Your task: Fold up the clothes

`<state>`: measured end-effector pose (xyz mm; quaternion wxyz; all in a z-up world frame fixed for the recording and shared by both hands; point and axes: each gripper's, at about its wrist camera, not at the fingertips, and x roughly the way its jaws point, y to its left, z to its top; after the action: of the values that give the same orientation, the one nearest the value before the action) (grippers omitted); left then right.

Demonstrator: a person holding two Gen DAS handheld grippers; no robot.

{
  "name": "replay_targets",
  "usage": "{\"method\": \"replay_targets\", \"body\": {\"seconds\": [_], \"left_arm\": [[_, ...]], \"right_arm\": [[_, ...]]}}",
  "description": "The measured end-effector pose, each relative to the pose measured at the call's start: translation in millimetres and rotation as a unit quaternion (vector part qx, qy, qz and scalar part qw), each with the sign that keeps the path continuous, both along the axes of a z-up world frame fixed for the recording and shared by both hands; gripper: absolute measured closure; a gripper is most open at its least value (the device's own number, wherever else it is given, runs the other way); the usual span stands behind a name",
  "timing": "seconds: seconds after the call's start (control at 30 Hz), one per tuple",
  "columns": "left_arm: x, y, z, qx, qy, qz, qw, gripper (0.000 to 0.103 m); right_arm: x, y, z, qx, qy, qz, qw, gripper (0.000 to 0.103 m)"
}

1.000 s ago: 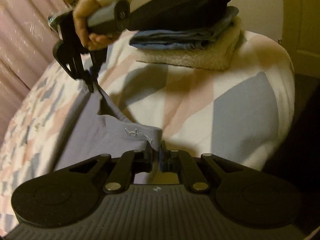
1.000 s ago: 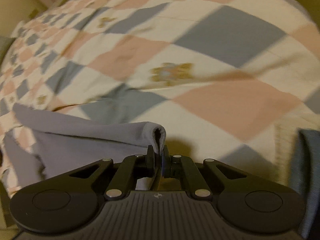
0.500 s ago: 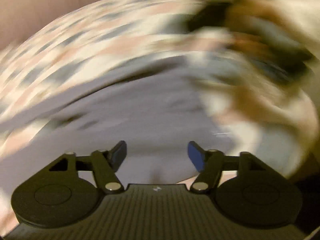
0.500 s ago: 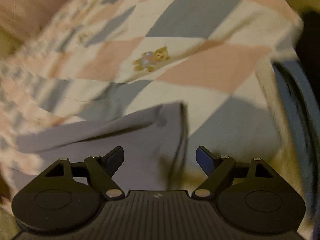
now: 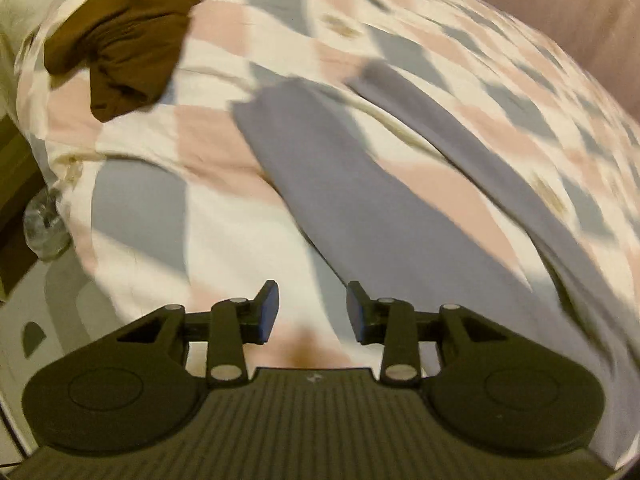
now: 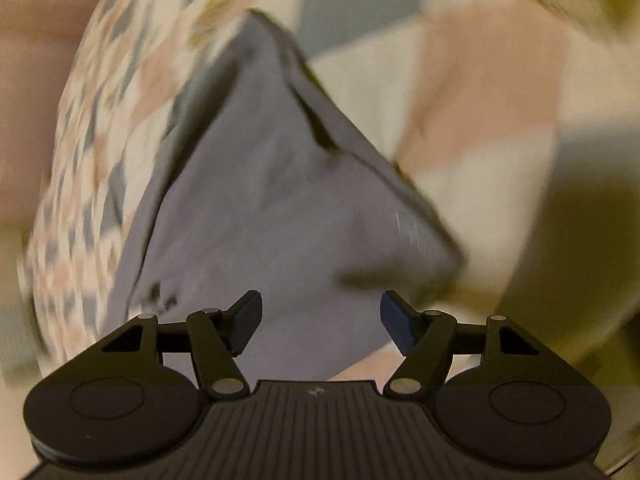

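A second earlier both claws were clamped on the waistband end of the grey trousers; by this moment both had let go and swung away. The left claw [image 5: 307, 312] was spread, gripping nothing, aimed down the bed. The right claw [image 6: 321, 322] was also spread and empty, hovering just above the cloth.

The grey trousers [image 5: 360, 200] lay laid out on the checked quilt [image 5: 140, 208], two legs running away from the left camera in a narrow V with quilt showing between them. From the right wrist view the wide end of the trousers [image 6: 260, 208] sat just past the fingertips, one edge flipped up.

Progress, my read: garment spread, not yet folded. Legs need bringing together, then folding across. A brown garment [image 5: 120, 40] lay crumpled near the far corner of the bed, well apart from the trousers, seemingly unfolded too.

Hard to see: both views smeared by motion. The small mark on the cloth [image 6: 158, 296] was unreadable. The far ends of the legs blurred out. A clear glassy thing [image 5: 44, 224] beside the bed was unidentifiable. Neither claw showed in the other's view.
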<state>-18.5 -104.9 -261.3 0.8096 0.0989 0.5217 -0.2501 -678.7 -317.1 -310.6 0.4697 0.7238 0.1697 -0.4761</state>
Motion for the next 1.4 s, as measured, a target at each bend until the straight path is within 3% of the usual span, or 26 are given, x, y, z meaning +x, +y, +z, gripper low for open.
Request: {"method": "replay_targets", "body": {"seconds": [0.13, 0.23, 0.4, 0.67, 0.7, 0.8, 0.87, 1.07, 1.1, 1.17, 1.2, 1.4], "left_arm": [[107, 3, -36, -0.04, 0.066, 0.035, 0.9964, 0.068], [163, -4, -61, -0.057, 0.106, 0.059, 0.991, 0.066], [216, -6, -94, -0.089, 0.149, 0.081, 0.9815, 0.062], [243, -24, -123, -0.077, 0.146, 0.064, 0.9842, 0.063], [244, -24, -122, -0.078, 0.145, 0.066, 0.9842, 0.066], [246, -18, -110, -0.088, 0.135, 0.054, 0.9855, 0.094], [248, -11, -96, -0.098, 0.131, 0.034, 0.986, 0.102], [247, -5, -64, -0.098, 0.093, -0.02, 0.9905, 0.103], [246, -7, -62, -0.093, 0.088, -0.028, 0.9913, 0.103], [241, -12, -54, -0.08, 0.081, -0.041, 0.9927, 0.103], [238, -13, -47, -0.082, 0.074, -0.05, 0.9927, 0.103], [229, 21, 22, -0.095, 0.036, -0.073, 0.9922, 0.103]], "right_arm": [[39, 55, -2, -0.012, 0.009, -0.126, 0.992, 0.034], [73, 87, 2, -0.02, 0.006, -0.173, 0.985, 0.034], [111, 116, 6, -0.032, 0.004, -0.209, 0.977, 0.034], [120, 126, -2, -0.058, 0.011, -0.248, 0.967, 0.034], [117, 125, -5, -0.06, 0.014, -0.255, 0.965, 0.035], [105, 121, -14, -0.064, 0.023, -0.277, 0.958, 0.034], [98, 116, -19, -0.068, 0.029, -0.286, 0.955, 0.035], [78, 98, -36, -0.074, 0.056, -0.297, 0.95, 0.062], [75, 96, -39, -0.071, 0.062, -0.295, 0.951, 0.068], [70, 90, -43, -0.061, 0.07, -0.288, 0.953, 0.093], [68, 87, -42, -0.06, 0.072, -0.282, 0.955, 0.098], [55, 85, -9, -0.08, 0.068, -0.243, 0.964, 0.102]]}}
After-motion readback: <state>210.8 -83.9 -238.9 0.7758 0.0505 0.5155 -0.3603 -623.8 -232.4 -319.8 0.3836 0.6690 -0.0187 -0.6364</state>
